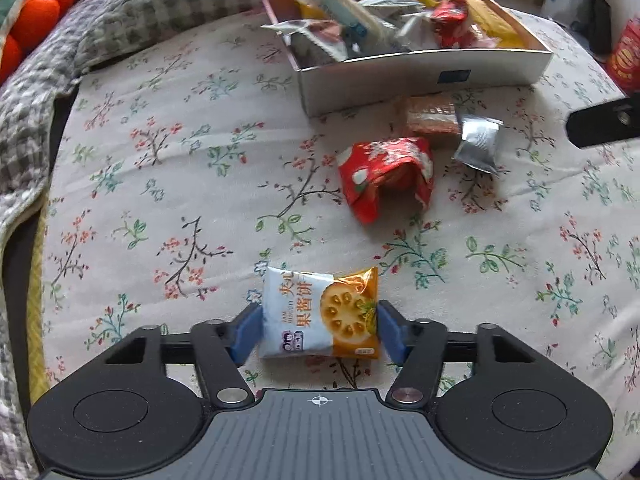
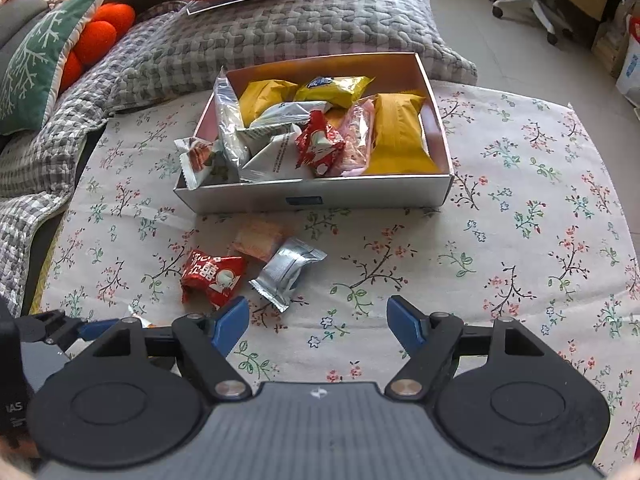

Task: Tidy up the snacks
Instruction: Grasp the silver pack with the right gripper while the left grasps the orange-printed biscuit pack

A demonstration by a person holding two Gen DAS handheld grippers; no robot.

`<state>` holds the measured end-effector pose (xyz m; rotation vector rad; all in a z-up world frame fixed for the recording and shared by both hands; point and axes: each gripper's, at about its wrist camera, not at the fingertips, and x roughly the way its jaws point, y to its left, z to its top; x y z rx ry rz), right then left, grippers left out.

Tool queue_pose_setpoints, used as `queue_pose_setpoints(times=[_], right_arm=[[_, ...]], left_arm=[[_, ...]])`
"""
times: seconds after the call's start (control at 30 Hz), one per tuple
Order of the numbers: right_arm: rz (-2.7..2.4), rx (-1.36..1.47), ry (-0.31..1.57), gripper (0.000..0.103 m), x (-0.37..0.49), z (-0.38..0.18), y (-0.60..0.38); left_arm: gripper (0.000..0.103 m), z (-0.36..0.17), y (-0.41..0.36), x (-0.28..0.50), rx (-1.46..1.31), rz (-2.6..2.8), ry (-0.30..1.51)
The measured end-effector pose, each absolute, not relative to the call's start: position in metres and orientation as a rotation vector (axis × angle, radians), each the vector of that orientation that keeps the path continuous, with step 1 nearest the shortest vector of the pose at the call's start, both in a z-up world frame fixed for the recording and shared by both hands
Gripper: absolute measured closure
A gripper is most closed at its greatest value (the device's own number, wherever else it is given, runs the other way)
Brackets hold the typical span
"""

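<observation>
A white and orange jam biscuit packet (image 1: 320, 314) lies on the floral cloth (image 1: 180, 184) near the front. My left gripper (image 1: 319, 332) is shut on it, one blue pad against each side. Further back lie a red packet (image 1: 386, 176), a silver packet (image 1: 478, 142) and a brown-orange packet (image 1: 430, 118). Behind them stands an open cardboard box (image 1: 420, 68) filled with several snacks. In the right wrist view my right gripper (image 2: 318, 316) hangs open over bare cloth, nothing between its fingers, just right of the red packet (image 2: 214, 276) and silver packet (image 2: 286, 272). The box (image 2: 312, 196) stands ahead of it.
A grey checked quilt (image 2: 240, 36) and orange cushions (image 2: 104, 28) border the cloth at the back and left. A green cushion (image 2: 36, 68) leans at far left. Bags (image 1: 626, 56) stand past the box. A chair base (image 2: 532, 4) is on the floor at back right.
</observation>
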<state>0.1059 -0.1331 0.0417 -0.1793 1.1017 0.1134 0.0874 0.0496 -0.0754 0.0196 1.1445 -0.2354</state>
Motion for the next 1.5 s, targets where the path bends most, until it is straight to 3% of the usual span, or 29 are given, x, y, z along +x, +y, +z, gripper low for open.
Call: queue_pose_setpoints(times=[0.1,0.97,1.17,1.23,1.5], right_arm=[[0.102,-0.171,1.107,0.03,0.108,0.04,-0.136],[0.004,-0.07,1.182,0.037,0.15,-0.013,-0.113],[-0.009,-0.106,1.17,0.052,0.155,-0.023,-0.101],[-0.014,-0.148,1.155,0.075,0.153,-0.022,-0.097],[-0.055,-0.183,1.129,0.079,0.148,-0.012,-0.104]], left_arm=[[0.052,-0.074,0.046,0.086,0.041,-0.243,1.14],[0.052,-0.051,0.068,0.094,-0.017,-0.208,1.074],[0.052,-0.053,0.077,0.096,-0.009,-0.195,1.071],[0.052,-0.053,0.08,0.098,-0.011,-0.187,1.068],[0.052,-0.047,0.077,0.1,-0.01,-0.178,1.047]])
